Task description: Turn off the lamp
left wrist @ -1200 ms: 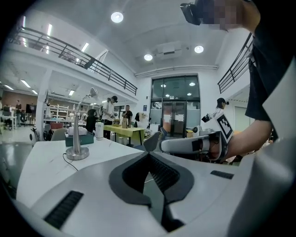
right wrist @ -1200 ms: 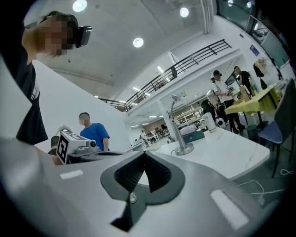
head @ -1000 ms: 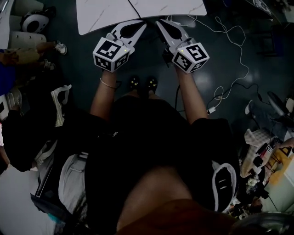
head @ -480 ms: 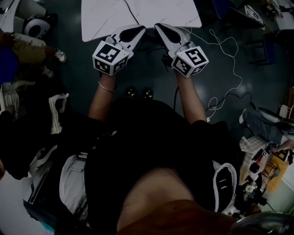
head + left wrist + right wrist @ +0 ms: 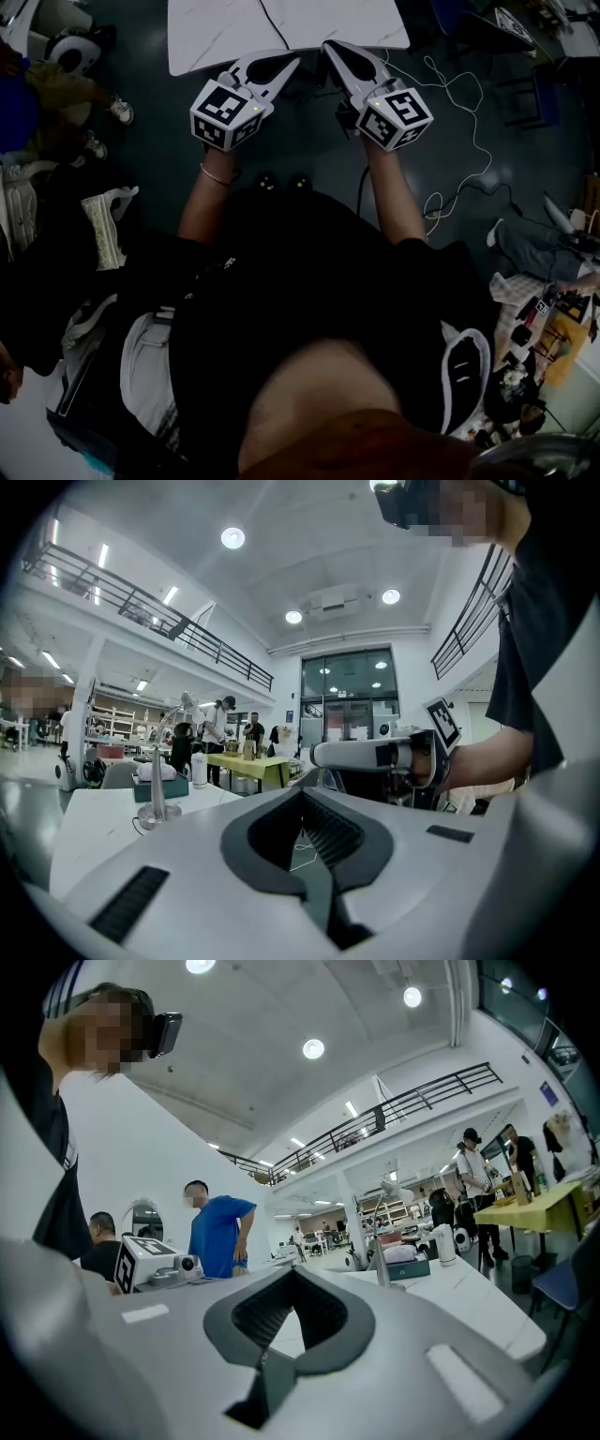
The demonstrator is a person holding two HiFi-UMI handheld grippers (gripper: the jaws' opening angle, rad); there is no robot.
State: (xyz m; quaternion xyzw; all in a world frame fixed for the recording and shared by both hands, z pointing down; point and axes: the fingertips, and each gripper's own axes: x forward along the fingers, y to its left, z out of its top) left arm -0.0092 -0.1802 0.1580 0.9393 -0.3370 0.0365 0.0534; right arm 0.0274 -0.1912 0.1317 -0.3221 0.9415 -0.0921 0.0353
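White table [image 5: 216, 37] fills the top of the head view. It is two marble-look slabs butted at a seam, and its near edge runs right at your gripper tips. Your left gripper [image 5: 286, 61] and right gripper [image 5: 333, 49] are side by side in front of you. They are toed in toward each other, tips near but apart. Both have jaws pressed together with nothing pinched. Each gripper's own view shows the pads meeting, with only bare tabletop seen through the gap behind them.

The lamp [image 5: 157, 780] is a thin gooseneck on a round base, upright on the white table. It is well ahead of both grippers. It sits left of centre in the left gripper view and right of centre in the right gripper view, so roughly ahead between the two. Neither gripper touches it.

The tabletop between your tips and the lamp base is bare. A teal box [image 5: 176, 787] sits just behind the base, with a white bottle [image 5: 200, 771] just to its right. A yellow-green table [image 5: 246, 761] with people standing around it is well beyond. A white cable [image 5: 476, 131] snakes over the floor to your right, off the table.
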